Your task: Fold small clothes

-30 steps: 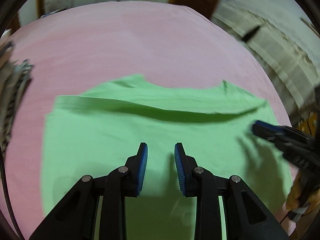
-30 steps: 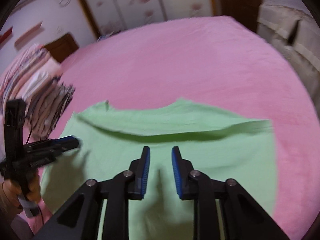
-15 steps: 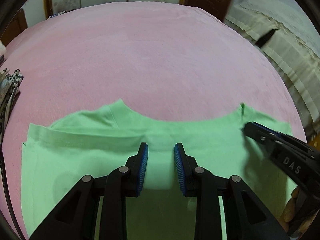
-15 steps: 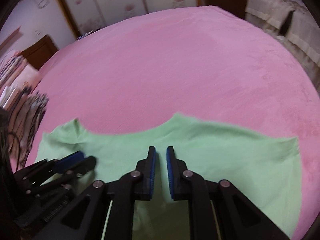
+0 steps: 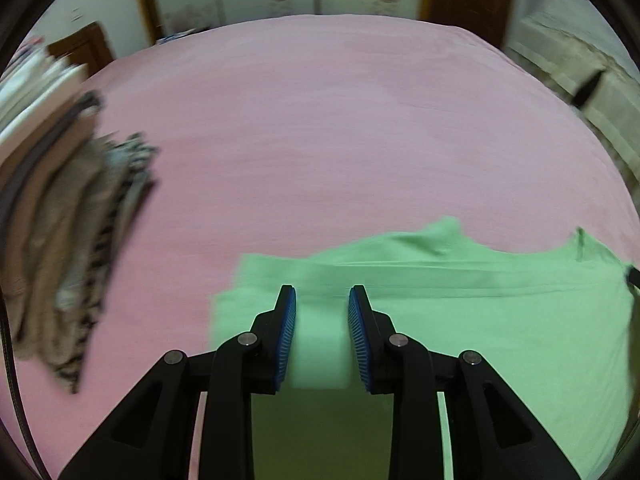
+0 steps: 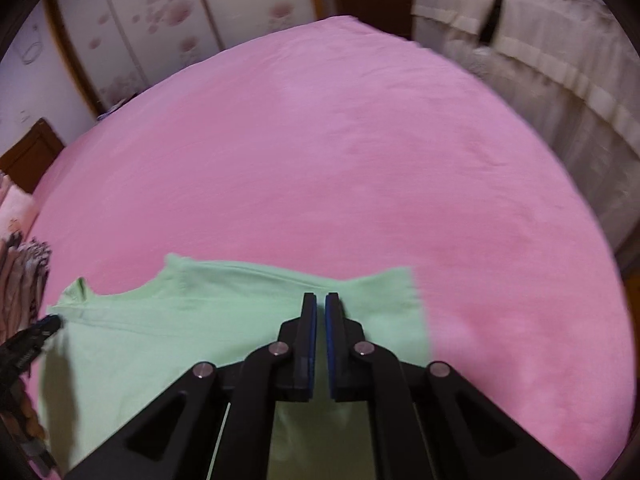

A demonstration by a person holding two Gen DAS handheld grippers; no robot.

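Green garment (image 5: 460, 320) lies part-folded on the pink bed (image 5: 320, 128); further folds remain. Left gripper (image 5: 322, 304) fingers apart above it; right gripper (image 6: 320, 306) fingers nearly together, grasp indeterminable.

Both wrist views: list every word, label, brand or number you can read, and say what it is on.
Light lettering on the left gripper, seen at the left edge of the right wrist view: too blurred to read.
Green shirt: no print shows.
Pink bedspread: no text.
Stack of clothes: patterns only, blurred, no words.
Right gripper: no marking shows.
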